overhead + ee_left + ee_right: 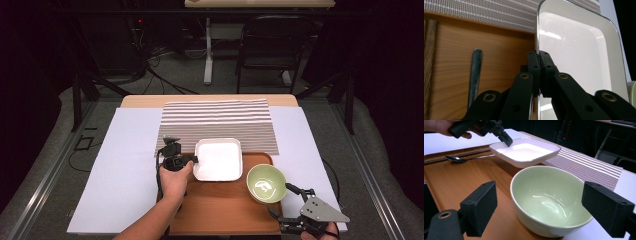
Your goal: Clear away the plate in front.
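Partly hidden, left tool (194, 160) pinches white plate (220, 160).

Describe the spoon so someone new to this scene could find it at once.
Start at the wooden tray on the table. Behind the green bowl sits a white square plate, its rim pinched by the left hand-held gripper. The spoon lies on the tray beside that plate: the one slim metal thing there.

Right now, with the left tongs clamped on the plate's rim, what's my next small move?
Probably carry the white plate toward the striped mat. The left tongs grip its rim and it looks tilted off the tray; the right tongs stand open around the green bowl.
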Available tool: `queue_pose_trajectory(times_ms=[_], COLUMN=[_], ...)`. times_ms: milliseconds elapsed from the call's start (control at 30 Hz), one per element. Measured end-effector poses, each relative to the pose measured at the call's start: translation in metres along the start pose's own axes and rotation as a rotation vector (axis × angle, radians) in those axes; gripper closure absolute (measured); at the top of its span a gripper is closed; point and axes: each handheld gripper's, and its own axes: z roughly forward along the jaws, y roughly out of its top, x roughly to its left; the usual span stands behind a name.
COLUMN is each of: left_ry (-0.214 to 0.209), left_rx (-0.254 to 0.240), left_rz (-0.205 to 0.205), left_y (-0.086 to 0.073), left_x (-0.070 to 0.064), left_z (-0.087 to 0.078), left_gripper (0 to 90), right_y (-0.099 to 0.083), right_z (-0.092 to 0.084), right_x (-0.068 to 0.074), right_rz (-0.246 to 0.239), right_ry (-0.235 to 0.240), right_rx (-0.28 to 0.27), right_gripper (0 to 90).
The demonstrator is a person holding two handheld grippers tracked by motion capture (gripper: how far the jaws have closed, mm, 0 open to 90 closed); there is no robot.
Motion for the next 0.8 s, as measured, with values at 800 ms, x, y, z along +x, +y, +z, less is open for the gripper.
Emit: queue_pose_trajectory(times_ms=[800], left_ry=[0.055], left_rx=[0.022], left_rz=[-0.034], left_y=[-0.037], left_x=[0.020], left_z=[0.000], left_gripper=[88.8], right_y=[0.000], right_z=[0.001], right_x=[0.001], right_rz=[0.003], right_ry=[0.001], right_rx=[0.004], right_gripper=[13.0])
